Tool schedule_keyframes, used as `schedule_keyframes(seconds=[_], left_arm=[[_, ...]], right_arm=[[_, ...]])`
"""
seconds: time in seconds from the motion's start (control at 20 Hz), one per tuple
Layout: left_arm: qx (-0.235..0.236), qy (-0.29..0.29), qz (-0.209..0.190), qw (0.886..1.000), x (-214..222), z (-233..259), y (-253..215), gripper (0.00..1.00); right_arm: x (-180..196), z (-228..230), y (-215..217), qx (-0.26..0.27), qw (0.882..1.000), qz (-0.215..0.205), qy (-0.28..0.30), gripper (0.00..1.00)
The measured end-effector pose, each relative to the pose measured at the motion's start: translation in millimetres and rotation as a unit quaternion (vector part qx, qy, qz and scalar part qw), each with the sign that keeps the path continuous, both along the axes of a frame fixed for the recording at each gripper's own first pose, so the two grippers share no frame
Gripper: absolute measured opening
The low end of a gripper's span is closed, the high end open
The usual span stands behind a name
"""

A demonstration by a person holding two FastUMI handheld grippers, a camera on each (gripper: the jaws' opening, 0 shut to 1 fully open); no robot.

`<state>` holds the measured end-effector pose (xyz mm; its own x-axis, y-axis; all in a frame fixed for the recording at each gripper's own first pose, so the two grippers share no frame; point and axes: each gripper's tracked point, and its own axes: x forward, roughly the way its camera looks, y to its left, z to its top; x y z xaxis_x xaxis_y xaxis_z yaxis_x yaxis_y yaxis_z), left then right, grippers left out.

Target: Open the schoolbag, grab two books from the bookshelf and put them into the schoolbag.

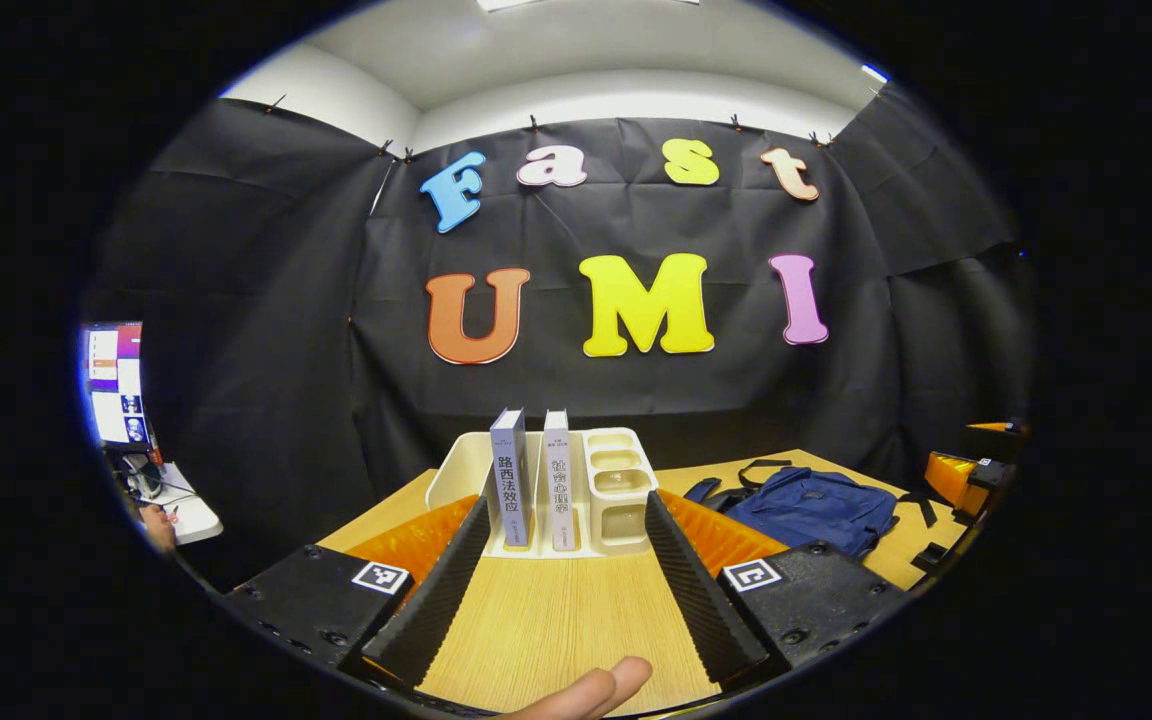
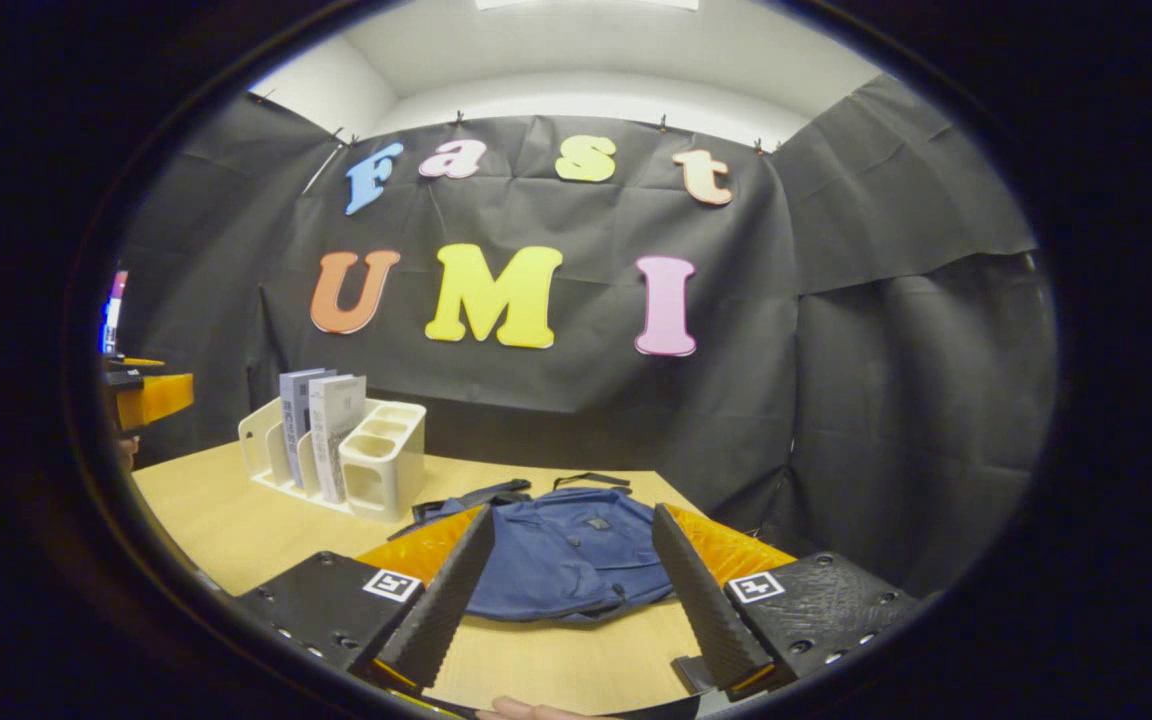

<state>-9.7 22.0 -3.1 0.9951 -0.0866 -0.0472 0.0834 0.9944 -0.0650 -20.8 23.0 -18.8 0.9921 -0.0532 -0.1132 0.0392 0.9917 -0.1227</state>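
Beside bookshelf, schoolbag flat on table; monitor far left.

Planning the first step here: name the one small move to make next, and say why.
Probably ease the right tongs forward and down onto the blue schoolbag to find its zip. The bag lies flat on the table and looks closed, straight ahead of those open tongs. The two books stand upright in the white rack, facing the open left tongs, and nothing is gripped.
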Motion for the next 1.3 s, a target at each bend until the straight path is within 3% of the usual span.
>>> schedule_keyframes(seconds=[0.35,0.45,0.65,1.1,1.3], left_arm=[[0.002,0.013,-0.005,1.0,-1.0,-2.9,0.5,0.98],[0.001,0.014,-0.004,1.0,-0.8,-2.6,0.5,0.98],[0.006,0.018,0.003,1.0,1.8,-6.2,3.9,0.98],[0.01,0.031,0.028,0.999,11.0,-14.4,17.9,0.98],[0.017,0.025,0.026,0.999,10.4,-11.7,16.3,0.98]], right_arm=[[14.8,-29.2,17.4,-0.056,0.998,0.003,0.031,0.95],[23.5,-48.9,32.3,-0.067,0.996,0.014,0.05,0.98],[43.7,-86.1,69.6,-0.096,0.99,0.05,0.088,0.95],[83.6,-163.7,154.4,-0.21,0.958,0.113,0.157,0.98],[111.0,-190.5,152.9,-0.26,0.941,0.093,0.195,0.94]])
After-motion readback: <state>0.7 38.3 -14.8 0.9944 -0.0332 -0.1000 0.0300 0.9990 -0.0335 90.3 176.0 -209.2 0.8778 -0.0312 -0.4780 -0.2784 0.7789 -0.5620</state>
